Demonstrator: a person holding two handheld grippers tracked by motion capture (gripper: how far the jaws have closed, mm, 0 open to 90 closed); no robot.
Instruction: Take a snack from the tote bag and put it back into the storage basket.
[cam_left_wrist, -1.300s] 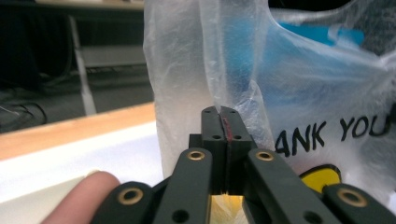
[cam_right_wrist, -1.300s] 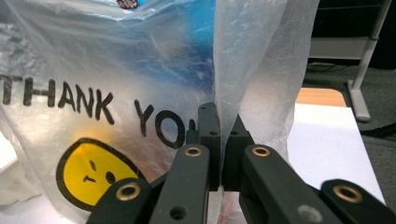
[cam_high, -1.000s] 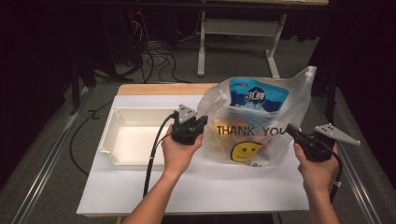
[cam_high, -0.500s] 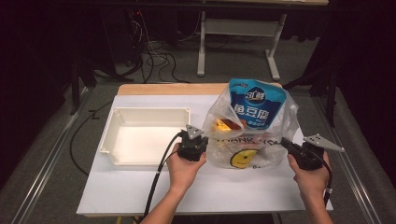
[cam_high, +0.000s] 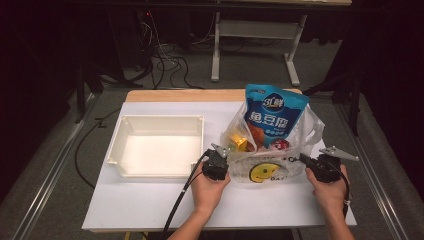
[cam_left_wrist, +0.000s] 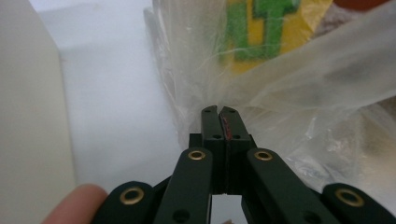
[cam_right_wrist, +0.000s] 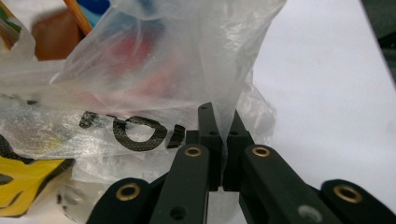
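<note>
A clear plastic bag (cam_high: 272, 170) with a yellow smiley face and black lettering sits slumped on the white table. A blue snack pouch (cam_high: 272, 117) stands up out of it, with a yellow packet (cam_high: 239, 141) and a red item (cam_high: 280, 145) beside it. My left gripper (cam_high: 224, 156) is shut on the bag's left edge; in the left gripper view the film bunches into the closed tips (cam_left_wrist: 219, 110). At the bag's right edge my right gripper (cam_high: 301, 158) is shut as well, with a fold of film (cam_right_wrist: 233, 70) running down between its jaws (cam_right_wrist: 219, 114).
An empty white tray (cam_high: 116, 150) lies left of the bag, close to my left hand. The table's wooden far edge (cam_high: 180, 95) is behind it. A black cable (cam_high: 180, 200) trails from the left gripper over the front of the table.
Both hands have come down toward the table with the bag. The bag's sides have sunk and slumped, so the blue pouch now stands exposed above them.
</note>
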